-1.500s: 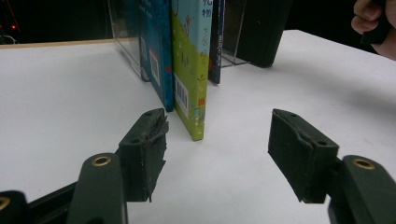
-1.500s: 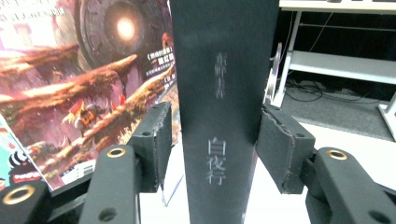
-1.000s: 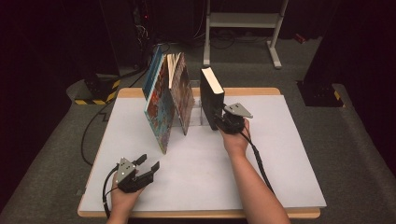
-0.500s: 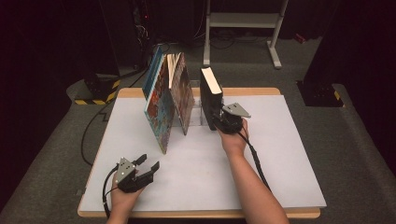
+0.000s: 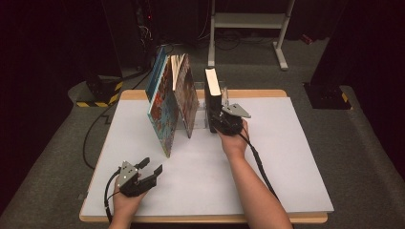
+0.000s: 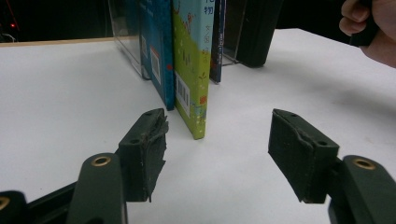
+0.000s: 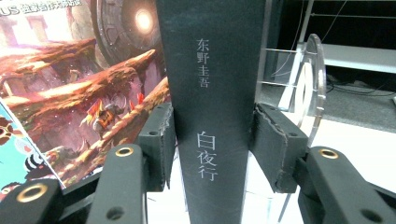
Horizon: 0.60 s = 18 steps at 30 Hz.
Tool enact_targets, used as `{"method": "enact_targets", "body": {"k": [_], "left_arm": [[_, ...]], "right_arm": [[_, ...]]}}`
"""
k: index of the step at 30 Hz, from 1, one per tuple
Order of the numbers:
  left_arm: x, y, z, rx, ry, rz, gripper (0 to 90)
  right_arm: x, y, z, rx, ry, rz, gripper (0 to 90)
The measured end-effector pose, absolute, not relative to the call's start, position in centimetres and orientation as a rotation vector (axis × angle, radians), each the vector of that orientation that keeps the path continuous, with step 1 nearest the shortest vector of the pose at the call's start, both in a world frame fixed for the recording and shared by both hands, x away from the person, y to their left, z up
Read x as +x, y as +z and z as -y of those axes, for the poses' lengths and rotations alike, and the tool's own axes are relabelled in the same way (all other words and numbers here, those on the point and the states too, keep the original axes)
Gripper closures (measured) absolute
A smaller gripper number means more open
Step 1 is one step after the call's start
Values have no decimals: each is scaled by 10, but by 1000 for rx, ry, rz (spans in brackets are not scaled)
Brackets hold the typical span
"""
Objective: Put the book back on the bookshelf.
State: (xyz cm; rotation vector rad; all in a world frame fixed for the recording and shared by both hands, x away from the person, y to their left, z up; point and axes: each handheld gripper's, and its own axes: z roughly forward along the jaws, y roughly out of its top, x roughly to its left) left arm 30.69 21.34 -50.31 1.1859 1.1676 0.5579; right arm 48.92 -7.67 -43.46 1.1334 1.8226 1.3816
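A big white table (image 5: 286, 157) holds a clear plastic book stand (image 7: 306, 79) near its far edge. In the stand are several books. Two tall picture books (image 5: 168, 102) lean against each other like a tent on the left side of the stand. A thick black book (image 5: 212, 98) stands upright at the right side, a little apart from the leaning ones, and a clear wall of the stand rises just past it. The right gripper (image 5: 220, 120) is at the near bottom edge of the black book. In the right gripper view the book's dark spine with white letters sits right between the two black jaws, one jaw on each side. The jaws have just been opening a little, and the left pad looks like it touches the spine while a thin gap shows by the right pad, so it is hard to tell if they are squeezing it. The left gripper (image 5: 150, 168) rests near the front left corner of the table, well apart from the books. Its jaws stand wide with nothing between them, and they point toward the picture books.
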Motion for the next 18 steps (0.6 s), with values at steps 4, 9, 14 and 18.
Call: {"method": "enact_targets", "body": {"k": [4,9,14,18], "left_arm": [[307,-503,-214,1189,558,-1167,370],[307,-503,-213,1186,557,-1169,370],[307,-504,-213,1192,557,-1168,370],[307,-504,-213,1189,557,-1168,370]], "right_arm": [[491,-435,75,1133,1387,-1820,506],[492,-436,75,1137,1393,-1815,506],[494,-435,74,1141,1390,-1814,505],[496,-435,72,1145,1389,-1815,504]]}}
